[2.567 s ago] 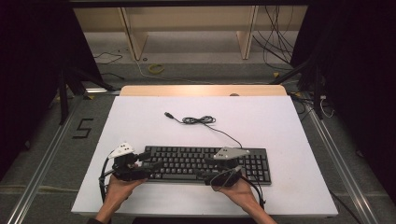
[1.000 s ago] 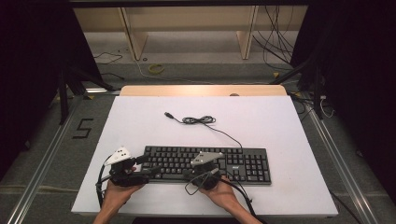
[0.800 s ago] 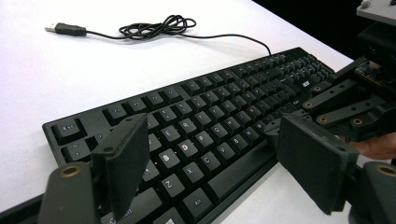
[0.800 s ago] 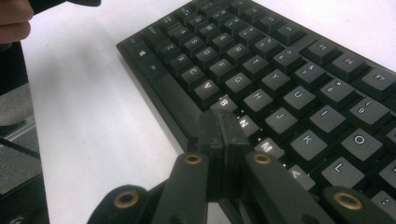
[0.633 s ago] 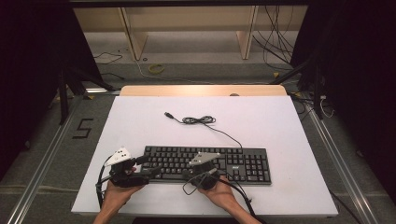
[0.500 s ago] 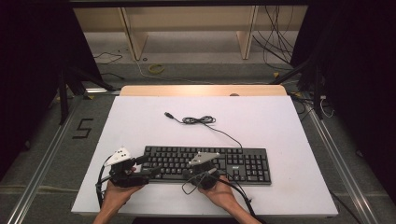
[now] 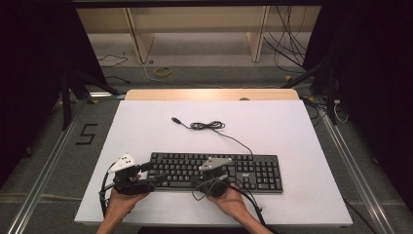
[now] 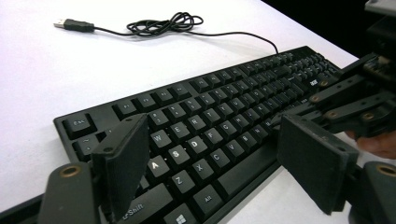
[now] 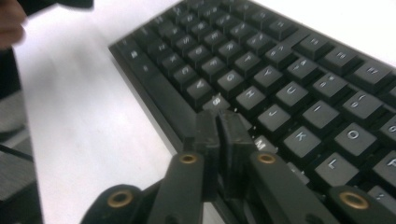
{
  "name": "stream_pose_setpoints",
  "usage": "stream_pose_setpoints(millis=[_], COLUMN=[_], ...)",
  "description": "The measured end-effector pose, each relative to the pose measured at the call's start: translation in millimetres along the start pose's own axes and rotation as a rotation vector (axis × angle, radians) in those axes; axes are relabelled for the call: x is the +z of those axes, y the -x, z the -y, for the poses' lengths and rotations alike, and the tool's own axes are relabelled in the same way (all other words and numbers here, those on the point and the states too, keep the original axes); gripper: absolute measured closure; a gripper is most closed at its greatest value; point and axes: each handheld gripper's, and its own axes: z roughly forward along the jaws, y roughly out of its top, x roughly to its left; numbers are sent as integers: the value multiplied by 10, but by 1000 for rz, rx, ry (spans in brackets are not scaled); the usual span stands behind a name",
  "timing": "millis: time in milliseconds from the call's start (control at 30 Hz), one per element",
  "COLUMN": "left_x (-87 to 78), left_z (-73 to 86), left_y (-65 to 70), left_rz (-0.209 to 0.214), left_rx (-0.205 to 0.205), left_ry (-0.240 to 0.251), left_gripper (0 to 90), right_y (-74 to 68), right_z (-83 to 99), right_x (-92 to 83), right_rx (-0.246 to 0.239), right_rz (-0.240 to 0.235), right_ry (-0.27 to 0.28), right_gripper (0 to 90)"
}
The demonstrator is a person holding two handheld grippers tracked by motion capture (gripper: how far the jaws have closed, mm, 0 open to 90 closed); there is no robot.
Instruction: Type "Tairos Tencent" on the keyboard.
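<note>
A black keyboard lies flat on the white surface, cable loosely coiled. Left tool gapes over its left end; right tool, jaws together, touches the keys.

Light falls from above onto the white table, which shows bright and even in the high view, while both sides of that frame sink into near black. A warmer strip glows along the table's far edge. In the left gripper view the keyboard is sharp, its far end softer, and the upper right corner is dark. The right gripper view is blurred throughout, the tabletop washed out at upper right.
</note>
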Motion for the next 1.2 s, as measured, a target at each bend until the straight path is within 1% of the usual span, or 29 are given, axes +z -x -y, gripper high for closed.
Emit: stream_pose_setpoints(millis=[100,200,333,400,533,600,667,767,933,1000,1100,1200], left_x=[-8,-12,-8,-7,-9,-10,-11,-13,-8,-6,3,8], left_z=[1,1,2,4,9,11,15,18,27,31,40,50], left_y=[-16,-23,-27,-32,-54,-66,-76,-89,-102,-107,-121,-136], left_rz=[-5,-9,-13,-17,-33,-41,-46,-54,-64,-83,-99,-113], left_rx=[-3,-6,-7,-10,-19,-25,-30,-30,-33,-29,-36,-31], left_ry=[3,3,0,-2,-12,-15,-19,-29,-61,-76,-100,-124], left_gripper=[248,248,250,257,277,288,304,326,406,451,526,613], right_y=[24,48,95,113,145,153,163,177,195,203,213,213], right_z=[-26,-58,-94,-111,-139,-161,-185,-224,-288,-315,-352,-385], right_x=[-56,-100,-140,-143,-130,-121,-115,-108,-70,-55,-29,10], right_rx=[17,20,41,47,54,57,60,60,57,58,56,56], right_rz=[-21,-16,-19,-12,-13,-4,-7,-9,-9,-9,-10,-8], right_ry=[39,57,75,75,77,71,69,71,60,60,64,58], right_gripper=[805,754,683,632,568,504,493,445,407,409,422,428])
